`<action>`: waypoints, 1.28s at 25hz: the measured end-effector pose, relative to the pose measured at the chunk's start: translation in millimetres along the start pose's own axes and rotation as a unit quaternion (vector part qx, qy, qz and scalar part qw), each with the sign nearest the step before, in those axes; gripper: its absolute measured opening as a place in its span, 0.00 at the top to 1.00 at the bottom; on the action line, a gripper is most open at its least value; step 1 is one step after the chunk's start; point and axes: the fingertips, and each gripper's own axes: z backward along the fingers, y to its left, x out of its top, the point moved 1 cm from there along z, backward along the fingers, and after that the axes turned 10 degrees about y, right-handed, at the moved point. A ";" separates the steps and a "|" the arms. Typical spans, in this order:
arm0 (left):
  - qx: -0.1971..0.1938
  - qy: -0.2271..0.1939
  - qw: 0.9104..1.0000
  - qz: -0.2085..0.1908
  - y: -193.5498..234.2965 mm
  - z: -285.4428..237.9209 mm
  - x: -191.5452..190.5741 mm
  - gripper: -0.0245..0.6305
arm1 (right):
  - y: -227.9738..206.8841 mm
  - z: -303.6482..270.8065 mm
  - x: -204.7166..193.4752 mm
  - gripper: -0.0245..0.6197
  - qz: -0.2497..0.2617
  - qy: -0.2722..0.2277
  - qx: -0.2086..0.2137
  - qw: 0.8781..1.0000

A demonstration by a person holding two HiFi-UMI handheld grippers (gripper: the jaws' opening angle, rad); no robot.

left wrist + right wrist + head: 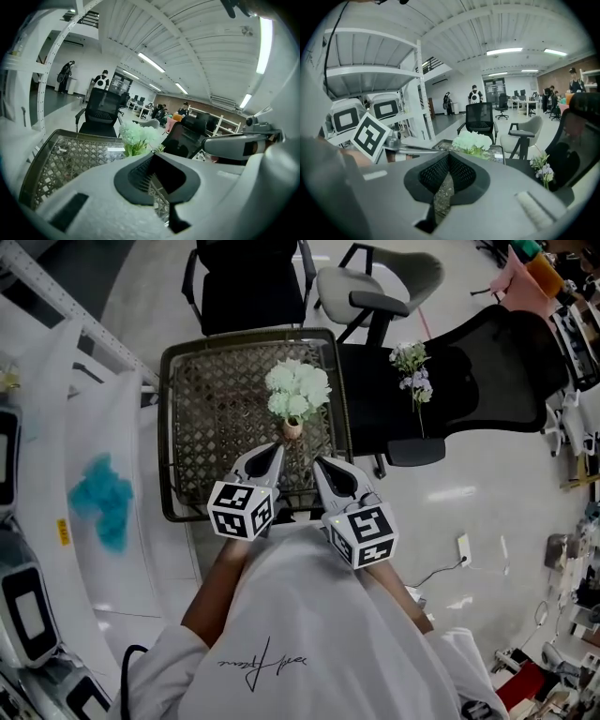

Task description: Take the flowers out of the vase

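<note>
- The vase (pixel 292 429) is small and tan. It stands upright on the bench (pixel 169 427), a square wicker-patterned top with a dark rim, right of its middle and towards the near edge.
- The flowers (pixel 298 390) are a rounded bunch of pale green-white heads. They sit in the vase with their stems down in its mouth; they have not been taken out.
- The left gripper (pixel 277 448) hangs over the near part of the bench, its tip just short of the vase on the near-left side and apart from it. In its own view the fingers are pressed together at the tips with nothing between them, and the flowers (pixel 138 137) show just beyond.
- The right gripper (pixel 317 463) is beside the left one, near the vase on the near-right side and clear of it. Its fingers are also closed tip to tip and hold nothing — only the bench top shows through the gap behind the tips.
- A black office chair (pixel 487 371) stands right of the bench. A sprig (pixel 412 369) of small purple and white blooms lies on its seat, well apart from the vase.
- Beyond the bench are a second black chair (pixel 248 282) and a grey chair (pixel 375 282).
</note>
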 end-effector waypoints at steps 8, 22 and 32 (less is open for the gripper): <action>-0.010 0.014 1.000 0.022 7.2 -24.9 -13.6 0.90 | 3.5 -4.3 -12.2 0.95 -0.015 0.018 0.029 0.999; 0.012 0.030 0.999 0.024 18.7 -49.9 -23.2 0.74 | -10.4 -3.9 -20.5 0.95 -0.031 0.039 0.027 0.998; 0.026 0.033 0.998 0.043 32.6 -64.5 -30.7 0.64 | -21.3 -2.7 -23.0 0.95 -0.044 0.048 0.014 0.998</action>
